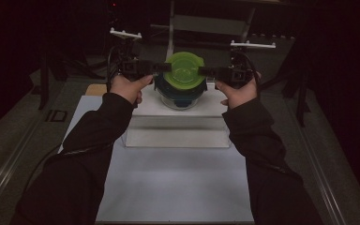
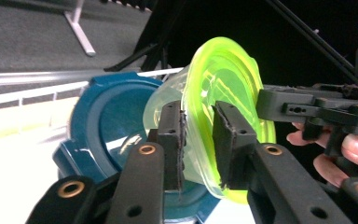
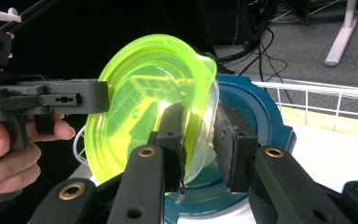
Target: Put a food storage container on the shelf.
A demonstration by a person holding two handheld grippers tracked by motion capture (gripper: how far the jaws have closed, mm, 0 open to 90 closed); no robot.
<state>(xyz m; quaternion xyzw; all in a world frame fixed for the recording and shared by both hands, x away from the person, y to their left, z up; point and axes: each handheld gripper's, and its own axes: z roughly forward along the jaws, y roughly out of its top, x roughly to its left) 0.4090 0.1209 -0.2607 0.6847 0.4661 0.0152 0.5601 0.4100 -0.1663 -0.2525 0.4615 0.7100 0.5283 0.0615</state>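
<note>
- Dark room, white table (image 1: 178, 183).
- Left gripper (image 2: 199, 140) and right gripper (image 3: 200, 140) each pinch the green bowl (image 1: 183, 70) by its rim.
- Bowl looks light, thin, flexible; opposite rim edges suit.

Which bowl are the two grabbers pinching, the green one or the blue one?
The bright green bowl: both grippers' fingers clamp its rim from opposite sides. The blue bowl sits underneath it, ungripped.

Two black-sleeved arms reach forward over a white table (image 1: 178, 187), each hand holding a gripper. The left gripper (image 1: 168, 67) and right gripper (image 1: 202, 71) meet opposite edges of a green lid (image 1: 183, 70) above a blue container (image 1: 182, 97), which stands on a raised white platform (image 1: 178, 123).
</note>
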